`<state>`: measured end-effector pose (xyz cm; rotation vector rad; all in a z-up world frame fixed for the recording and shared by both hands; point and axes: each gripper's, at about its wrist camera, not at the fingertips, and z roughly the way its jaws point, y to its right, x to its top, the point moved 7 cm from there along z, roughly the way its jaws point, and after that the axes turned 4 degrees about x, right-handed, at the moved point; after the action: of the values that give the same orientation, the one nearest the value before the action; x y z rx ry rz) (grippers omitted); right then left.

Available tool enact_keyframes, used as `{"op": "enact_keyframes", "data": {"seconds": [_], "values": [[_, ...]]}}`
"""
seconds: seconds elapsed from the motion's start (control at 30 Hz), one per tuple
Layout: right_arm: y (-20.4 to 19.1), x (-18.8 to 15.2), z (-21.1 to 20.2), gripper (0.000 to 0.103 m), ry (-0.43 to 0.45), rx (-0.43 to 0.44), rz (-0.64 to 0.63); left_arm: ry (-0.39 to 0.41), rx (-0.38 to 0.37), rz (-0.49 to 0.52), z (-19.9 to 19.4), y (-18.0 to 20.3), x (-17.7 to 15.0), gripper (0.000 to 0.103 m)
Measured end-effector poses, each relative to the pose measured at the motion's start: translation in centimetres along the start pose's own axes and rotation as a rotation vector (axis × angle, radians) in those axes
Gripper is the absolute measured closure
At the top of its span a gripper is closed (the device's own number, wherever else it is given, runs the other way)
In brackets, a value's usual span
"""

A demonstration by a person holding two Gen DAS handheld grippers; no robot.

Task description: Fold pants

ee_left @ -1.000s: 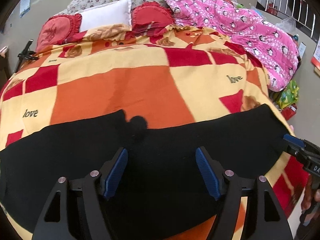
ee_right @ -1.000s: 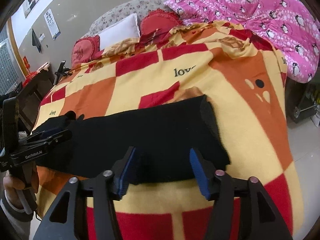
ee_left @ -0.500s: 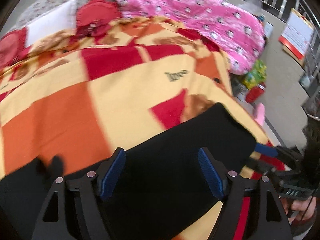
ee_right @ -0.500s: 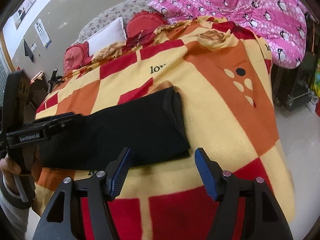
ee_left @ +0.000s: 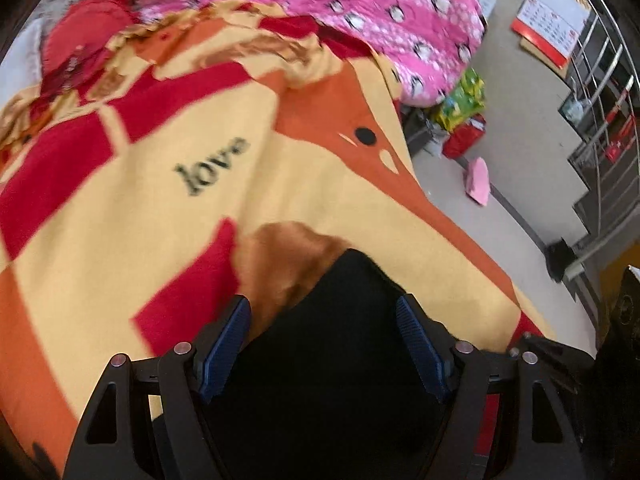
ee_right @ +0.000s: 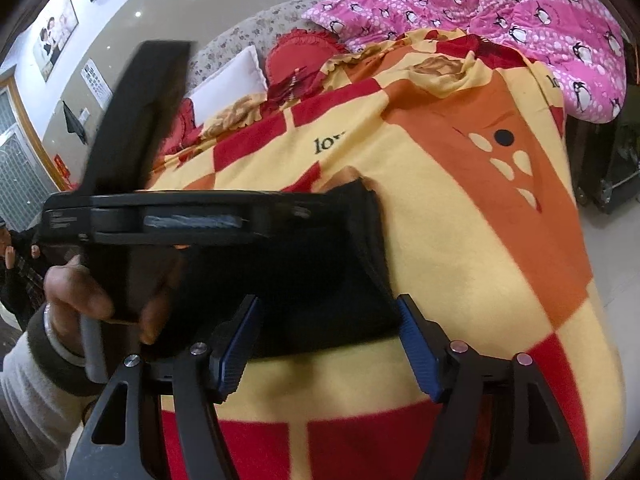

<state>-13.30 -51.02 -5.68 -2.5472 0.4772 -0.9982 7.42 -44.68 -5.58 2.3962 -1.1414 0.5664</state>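
The black pants (ee_left: pixel 340 352) lie flat on the checked red, orange and yellow blanket (ee_left: pixel 160 200). In the left wrist view my left gripper (ee_left: pixel 324 344) is open, its blue pads on either side of the pants' right end. In the right wrist view the pants (ee_right: pixel 312 280) lie just ahead of my open right gripper (ee_right: pixel 330 344), whose pads straddle the near edge. The left gripper's body (ee_right: pixel 160 220) crosses that view from the left, held in a hand (ee_right: pixel 80 292), over the pants.
A pink penguin-print quilt (ee_left: pixel 380 12) is heaped at the bed's far right. Red cushions (ee_right: pixel 308 52) and a white pillow (ee_right: pixel 228 84) lie at the head. The bed's right edge drops to a grey floor (ee_left: pixel 520 120) with bags and a metal railing (ee_left: pixel 600 80).
My left gripper has swung right along the pants, from their middle to their right end, close to the right gripper. The right gripper has moved nearer the pants' end edge. Both stay open.
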Motion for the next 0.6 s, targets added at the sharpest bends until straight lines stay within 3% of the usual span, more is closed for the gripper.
{"op": "enact_keyframes", "data": {"seconds": [0.03, 0.07, 0.1, 0.2, 0.23, 0.27, 0.37, 0.5, 0.6], "values": [[0.0, 0.1, 0.2, 0.05, -0.001, 0.002, 0.005, 0.016, 0.007, 0.019, 0.3, 0.3, 0.3, 0.031], [0.2, 0.1, 0.5, 0.072, -0.006, 0.004, 0.01, 0.031, 0.005, 0.041, 0.5, 0.6, 0.5, 0.042], [0.3, 0.1, 0.8, 0.079, -0.012, 0.02, 0.022, 0.034, 0.002, 0.051, 0.7, 0.8, 0.6, 0.046], [0.4, 0.3, 0.9, 0.084, 0.003, 0.053, 0.051, 0.046, -0.017, 0.047, 1.0, 1.2, 0.9, 0.07], [0.4, 0.4, 0.8, 0.086, 0.008, 0.062, 0.06, 0.049, -0.022, 0.035, 0.8, 1.0, 1.0, 0.083], [0.2, 0.6, 0.6, 0.086, 0.017, 0.075, 0.068, 0.052, -0.025, 0.026, 0.6, 0.9, 1.1, 0.087], [-1.4, 1.6, -0.8, 0.088, 0.051, 0.101, 0.035, 0.086, -0.075, -0.006, -1.7, 0.6, 1.2, 0.088], [-5.0, 3.4, -2.8, 0.088, 0.095, 0.129, -0.047, 0.181, -0.063, -0.03, -7.5, -1.1, 1.0, 0.087], [-9.4, 4.6, -4.1, 0.088, 0.12, 0.174, -0.138, 0.249, -0.037, -0.081, -12.7, -3.5, -0.4, 0.073]]}}
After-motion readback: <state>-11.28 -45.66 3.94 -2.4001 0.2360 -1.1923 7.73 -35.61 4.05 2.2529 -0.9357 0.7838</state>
